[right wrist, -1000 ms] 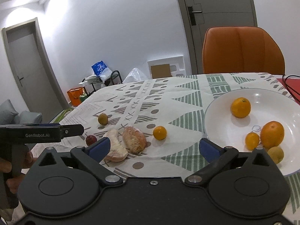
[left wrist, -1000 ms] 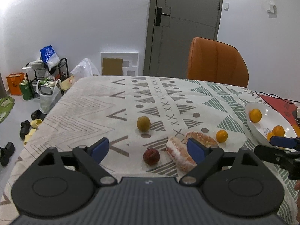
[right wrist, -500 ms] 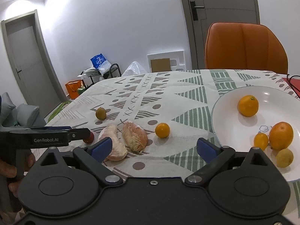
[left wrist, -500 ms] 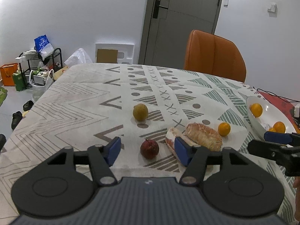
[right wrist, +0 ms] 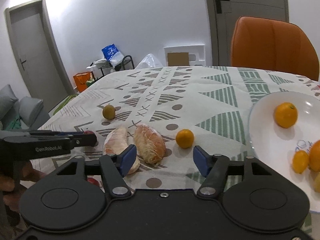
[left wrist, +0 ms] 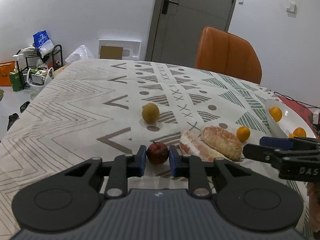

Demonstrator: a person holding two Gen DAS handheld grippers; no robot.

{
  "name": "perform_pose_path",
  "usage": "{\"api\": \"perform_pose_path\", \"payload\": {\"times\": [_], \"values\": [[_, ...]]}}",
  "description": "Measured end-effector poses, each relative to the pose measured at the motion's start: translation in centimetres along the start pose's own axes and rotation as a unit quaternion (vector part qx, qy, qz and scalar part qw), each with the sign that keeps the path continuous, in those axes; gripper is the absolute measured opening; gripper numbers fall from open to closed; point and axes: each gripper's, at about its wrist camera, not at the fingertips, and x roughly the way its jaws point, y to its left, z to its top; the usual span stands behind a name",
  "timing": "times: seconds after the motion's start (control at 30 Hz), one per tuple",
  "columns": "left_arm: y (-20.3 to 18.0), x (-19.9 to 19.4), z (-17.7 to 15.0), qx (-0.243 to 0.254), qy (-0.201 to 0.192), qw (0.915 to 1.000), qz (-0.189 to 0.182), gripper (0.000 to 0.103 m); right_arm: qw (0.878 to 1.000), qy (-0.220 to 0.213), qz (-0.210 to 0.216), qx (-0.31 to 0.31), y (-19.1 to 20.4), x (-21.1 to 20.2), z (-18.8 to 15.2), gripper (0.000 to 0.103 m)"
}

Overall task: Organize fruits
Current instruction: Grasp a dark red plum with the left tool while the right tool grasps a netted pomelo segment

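Table under a patterned cloth. Its left edge drops off to the floor; the far edge runs below the orange chair. Wide bare cloth to the left and ahead of the fruit; the right side is crowded.

My left gripper sits low over the cloth, its blue pads flanking the red apple on both sides. They look to be touching the skin, closed on it, and the apple rests on the cloth. Seen from the right wrist, only a sliver of the apple shows past the left fingertips.

Just right of the apple lie two peeled pomelo pieces, side by side and touching. Beyond them a small orange sits alone, apart from the rim of the white plate. A yellow-green fruit stands farther up the cloth, well clear of everything.

My right gripper hovers with jaws spread wide, holding nothing. Its left pad overlaps the nearer pomelo piece in view; the small orange lies ahead, between the pads' lines.

The plate, at the right edge, holds several oranges.
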Motion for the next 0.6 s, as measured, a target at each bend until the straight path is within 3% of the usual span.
{"api": "perform_pose_path", "payload": {"times": [0.3,0.6], "values": [[1.9,-1.2,0.3,-0.018,-0.012,0.9997,0.014,0.022,1.0,0.016,0.009,-0.022,1.0,1.8,0.6,0.046],[3.2,-2.1,0.3,-0.026,-0.018,0.9993,0.021,0.022,0.998,0.027,0.006,-0.053,1.9,3.5,1.2,0.044]]}}
